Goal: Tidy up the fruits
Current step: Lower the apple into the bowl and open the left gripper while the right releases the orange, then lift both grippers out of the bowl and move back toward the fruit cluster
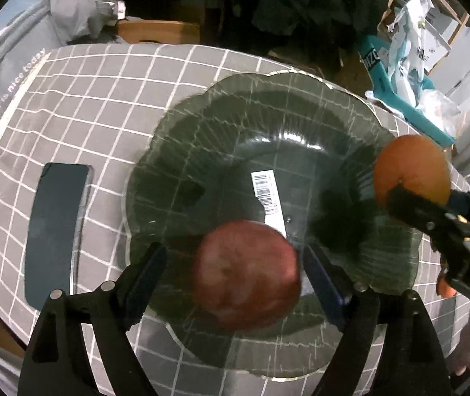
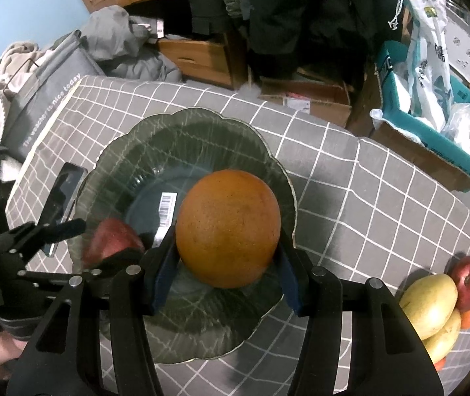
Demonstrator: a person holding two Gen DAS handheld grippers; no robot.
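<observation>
A dark green glass plate [image 1: 268, 115] with a scalloped rim lies on the grey checked cloth; it also shows in the right wrist view [image 2: 182, 132]. My left gripper [image 1: 235, 270] stands open over the plate's near side, with a blurred red apple [image 1: 246, 274] between its blue pads, a gap on the left side. The apple also shows in the right wrist view [image 2: 111, 239]. My right gripper [image 2: 225, 264] is shut on a large orange [image 2: 228, 227] above the plate. The orange shows at the right in the left wrist view [image 1: 411, 168].
A dark phone [image 1: 54, 227] lies left of the plate. A barcode sticker [image 1: 268, 194] shows through the plate's middle. Several fruits, yellow mangoes [image 2: 429, 303] and a red apple [image 2: 469, 279], lie at the right edge of the table. Boxes and bags stand beyond the far edge.
</observation>
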